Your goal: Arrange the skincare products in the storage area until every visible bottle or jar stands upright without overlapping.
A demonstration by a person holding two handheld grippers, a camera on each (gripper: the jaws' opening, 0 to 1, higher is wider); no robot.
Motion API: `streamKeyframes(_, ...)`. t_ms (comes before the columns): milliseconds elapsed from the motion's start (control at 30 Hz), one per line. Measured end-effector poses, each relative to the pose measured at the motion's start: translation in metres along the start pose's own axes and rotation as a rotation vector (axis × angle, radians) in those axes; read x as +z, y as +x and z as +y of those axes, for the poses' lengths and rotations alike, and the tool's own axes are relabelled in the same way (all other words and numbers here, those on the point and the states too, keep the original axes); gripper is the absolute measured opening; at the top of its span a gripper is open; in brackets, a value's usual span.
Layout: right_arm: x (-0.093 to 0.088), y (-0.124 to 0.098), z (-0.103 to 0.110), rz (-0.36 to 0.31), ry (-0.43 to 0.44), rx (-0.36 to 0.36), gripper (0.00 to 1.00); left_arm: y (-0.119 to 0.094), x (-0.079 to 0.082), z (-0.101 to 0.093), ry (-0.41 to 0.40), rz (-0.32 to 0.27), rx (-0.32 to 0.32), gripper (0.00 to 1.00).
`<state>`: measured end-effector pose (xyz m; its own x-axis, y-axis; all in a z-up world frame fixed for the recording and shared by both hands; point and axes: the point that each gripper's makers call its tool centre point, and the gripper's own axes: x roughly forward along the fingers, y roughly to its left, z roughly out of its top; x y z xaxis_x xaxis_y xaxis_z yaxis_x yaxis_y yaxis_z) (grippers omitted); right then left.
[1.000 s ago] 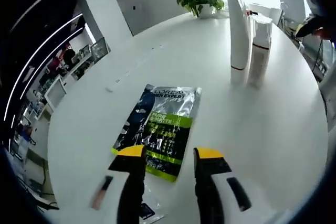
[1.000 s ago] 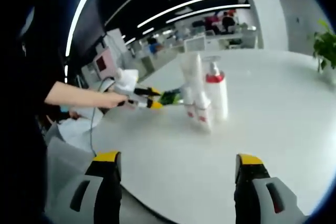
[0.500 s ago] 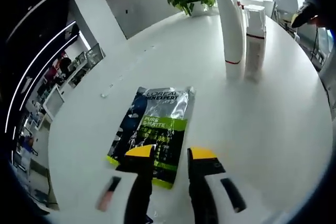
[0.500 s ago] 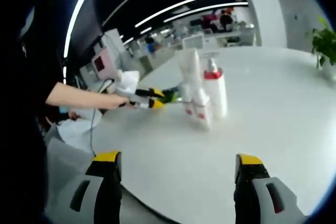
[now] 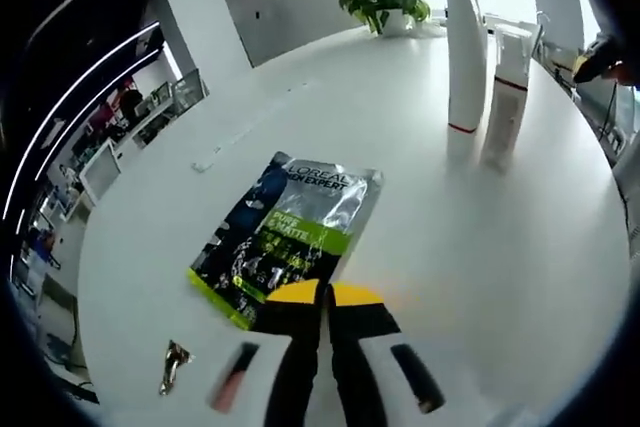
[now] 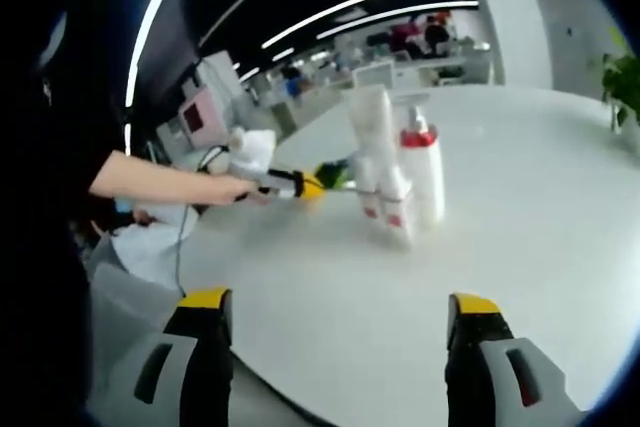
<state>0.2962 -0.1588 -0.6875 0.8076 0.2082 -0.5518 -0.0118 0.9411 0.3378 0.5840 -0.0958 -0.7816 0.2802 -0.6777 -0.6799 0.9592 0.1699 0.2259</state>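
The jaws of the left gripper (image 5: 322,297) are pressed together on the near edge of the flat, glossy black-and-green foil sachet (image 5: 290,237), which lies face up on the round white tabletop (image 5: 420,227) toward its near edge. A small crumpled foil scrap (image 5: 172,367) lies by the tabletop's left rim. Farther in stand a tall white tube (image 5: 462,47) and a white box with a red band (image 5: 506,97), just beside each other and upright. The right gripper (image 6: 340,332) hovers with its jaws wide apart, off the tabletop's edge, facing a white pump bottle with a red collar (image 6: 425,172). To lift the sachet well, the pinch probably needs to stay firm on the seam, rising slowly so the limp foil does not slip or swing into the standing items.
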Motion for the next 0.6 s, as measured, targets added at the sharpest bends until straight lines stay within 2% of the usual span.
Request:
streamKeyframes(67, 0.002, 0.004, 0.005, -0.007, 0.006, 0.015, 0.89, 0.001, 0.0, 0.001, -0.019, 0.006, -0.004, 0.0)
streamKeyframes(267, 0.022, 0.016, 0.03, -0.086, 0.077, 0.098, 0.89, -0.005, 0.0, 0.004, -0.057, 0.018, -0.008, 0.0)
streamKeyframes(367, 0.027, 0.021, 0.036, -0.106, 0.106, 0.12, 0.89, -0.013, 0.001, 0.006, -0.105, 0.004, -0.002, 0.0)
streamKeyframes(500, 0.043, 0.028, 0.052, -0.19, 0.231, 0.171, 0.88, -0.034, 0.013, 0.009, -0.141, -0.05, 0.013, 0.0)
streamKeyframes(567, 0.05, 0.036, 0.053, -0.233, 0.344, 0.161, 0.87, -0.045, 0.021, 0.009, -0.16, -0.085, 0.021, 0.0)
streamKeyframes(600, 0.054, 0.041, 0.055, -0.254, 0.373, 0.158, 0.86, -0.051, 0.023, 0.007, -0.163, -0.095, 0.023, 0.0)
